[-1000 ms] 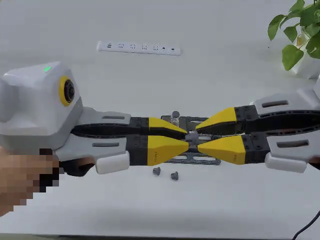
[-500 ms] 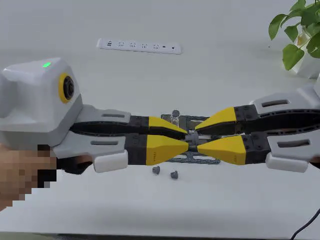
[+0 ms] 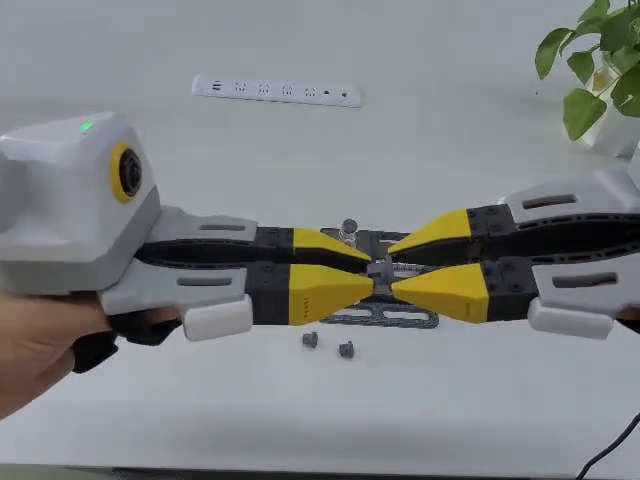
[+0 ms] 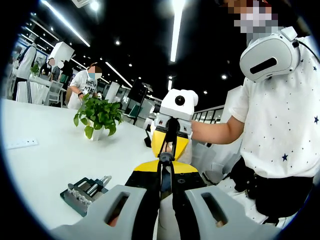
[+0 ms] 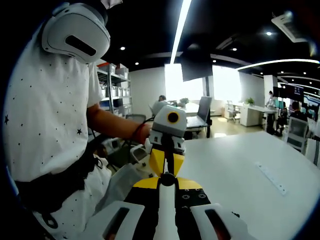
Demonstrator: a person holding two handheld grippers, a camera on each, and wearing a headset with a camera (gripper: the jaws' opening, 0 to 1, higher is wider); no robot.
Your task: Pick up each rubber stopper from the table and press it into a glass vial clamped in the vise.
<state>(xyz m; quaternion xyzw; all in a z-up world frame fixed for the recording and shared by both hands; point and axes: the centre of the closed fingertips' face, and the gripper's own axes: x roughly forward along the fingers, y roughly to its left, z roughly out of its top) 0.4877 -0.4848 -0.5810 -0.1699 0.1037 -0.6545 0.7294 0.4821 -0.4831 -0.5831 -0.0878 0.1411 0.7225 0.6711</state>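
Above the white table (image 3: 450, 150), the left gripper (image 3: 370, 274) reached in from the left and the right gripper (image 3: 393, 276) from the right, and their yellow tips met nose to nose. Between the two sets of tips sat a small grey rubber stopper (image 3: 381, 269), held off the table. Each gripper's jaws were drawn together onto it from its own side. In the left gripper view the jaws ran up almost parallel, with only a thin slit between them and the grey piece at their ends. In the right gripper view the stopper showed as a dark round knob pinched at the tips, with the other gripper facing it head-on. Directly below the meeting point the vise (image 3: 390, 318) lay on the table, partly covered by the jaws. A glass vial (image 3: 348, 238) stood upright in it just behind the left gripper's upper jaw, with a seated stopper (image 3: 349, 226) in its mouth. Two loose stoppers (image 3: 311, 340) lay on the table just in front of the vise, close together but apart. A power strip (image 3: 277, 91) lay well behind, and a potted plant (image 3: 600, 60) stood at the far right corner. A hand (image 3: 40, 340) gripped the left gripper's handle.
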